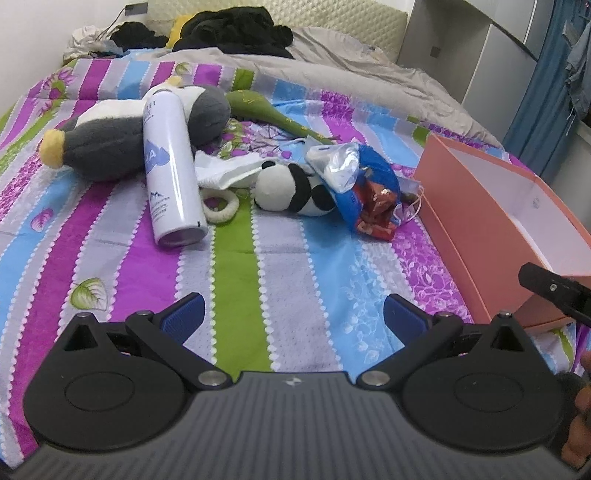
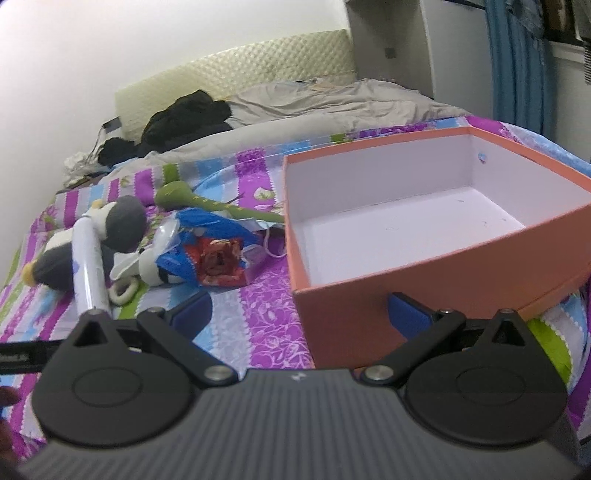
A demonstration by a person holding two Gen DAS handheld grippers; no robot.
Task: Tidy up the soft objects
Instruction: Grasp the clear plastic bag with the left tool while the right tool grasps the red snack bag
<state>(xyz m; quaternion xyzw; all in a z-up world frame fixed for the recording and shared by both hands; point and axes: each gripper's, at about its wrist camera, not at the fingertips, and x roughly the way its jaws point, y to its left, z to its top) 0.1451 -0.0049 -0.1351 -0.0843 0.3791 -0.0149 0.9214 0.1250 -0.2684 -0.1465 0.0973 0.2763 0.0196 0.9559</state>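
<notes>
On the striped bedsheet lie a grey-and-white plush penguin [image 1: 122,136] [image 2: 118,225], a small panda plush [image 1: 291,188] [image 2: 151,271], a green plush stick [image 1: 273,112] [image 2: 207,201], a white scrunchie [image 1: 221,206] [image 2: 123,290] and a white cloth [image 1: 229,168]. An orange box [image 1: 480,229] [image 2: 436,266] with a white inside stands open and empty at the right. My left gripper [image 1: 293,317] is open over bare sheet, well short of the toys. My right gripper [image 2: 299,314] is open at the box's near left corner, holding nothing.
A white spray can [image 1: 171,166] [image 2: 88,262] leans across the penguin. A blue snack bag [image 1: 365,192] [image 2: 210,254] with red wrappers lies between panda and box. Grey blanket [image 1: 332,70] and black clothes [image 1: 229,29] fill the bed's head. Blue curtain [image 1: 543,77] hangs at right.
</notes>
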